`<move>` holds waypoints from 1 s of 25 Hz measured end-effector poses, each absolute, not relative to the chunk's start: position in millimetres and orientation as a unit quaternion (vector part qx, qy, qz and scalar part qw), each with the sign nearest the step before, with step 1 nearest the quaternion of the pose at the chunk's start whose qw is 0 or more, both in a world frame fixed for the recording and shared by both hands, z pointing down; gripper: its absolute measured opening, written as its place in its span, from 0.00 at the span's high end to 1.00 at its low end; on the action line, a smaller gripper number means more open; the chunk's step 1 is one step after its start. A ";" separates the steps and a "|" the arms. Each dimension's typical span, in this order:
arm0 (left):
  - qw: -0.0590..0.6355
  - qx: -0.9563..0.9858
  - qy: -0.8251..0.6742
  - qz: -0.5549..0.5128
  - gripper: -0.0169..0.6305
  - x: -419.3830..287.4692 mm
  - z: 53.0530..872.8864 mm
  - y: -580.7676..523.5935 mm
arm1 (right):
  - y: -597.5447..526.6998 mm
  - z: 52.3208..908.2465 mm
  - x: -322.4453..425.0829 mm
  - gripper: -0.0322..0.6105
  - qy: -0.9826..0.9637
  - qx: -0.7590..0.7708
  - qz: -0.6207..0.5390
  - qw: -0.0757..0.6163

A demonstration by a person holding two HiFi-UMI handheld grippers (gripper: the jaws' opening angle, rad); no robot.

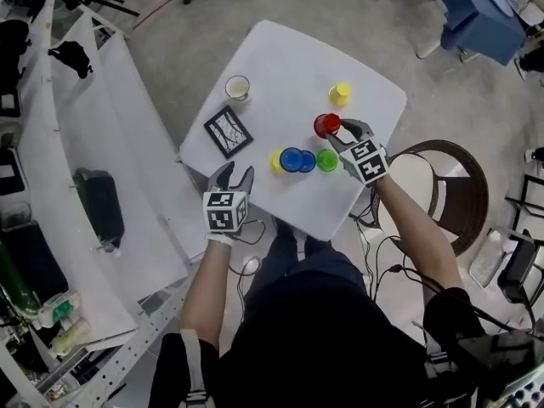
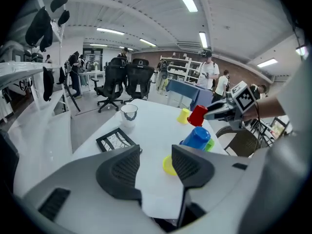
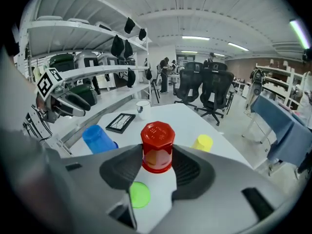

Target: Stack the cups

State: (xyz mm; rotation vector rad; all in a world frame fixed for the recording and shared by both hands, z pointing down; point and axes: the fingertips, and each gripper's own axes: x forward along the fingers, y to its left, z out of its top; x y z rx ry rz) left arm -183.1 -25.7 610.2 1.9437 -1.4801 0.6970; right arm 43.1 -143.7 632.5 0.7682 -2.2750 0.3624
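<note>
The right gripper [image 3: 157, 156] clamps the red cup [image 3: 157, 145] mouth-down between its pads, clear of the white table [image 1: 280, 58]. Directly beneath those jaws sits the green cup [image 3: 140, 195]. The blue cup [image 3: 99, 138] stands off to their left, and a yellow cup [image 3: 203, 142] lies beyond on the right.

The left gripper [image 2: 156, 156] hangs over the table's near edge, jaws apart and holding nothing. A lime cup [image 2: 169, 165] stands just past its right jaw, with a white mug [image 2: 129, 112] and a picture frame [image 2: 115, 140] farther out.

The red cup appears to be in transit to a stack. The move calls for keeping its rim level and centring it over the chosen cup. The pads should let go only once the cup is seated, since a skewed landing could topple the close-packed cups.
</note>
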 end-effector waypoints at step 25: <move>0.304 0.745 -0.537 0.253 0.66 -174.5 605.2 -1.2 | -46.6 648.2 25.1 0.66 -0.858 0.300 0.146 0.391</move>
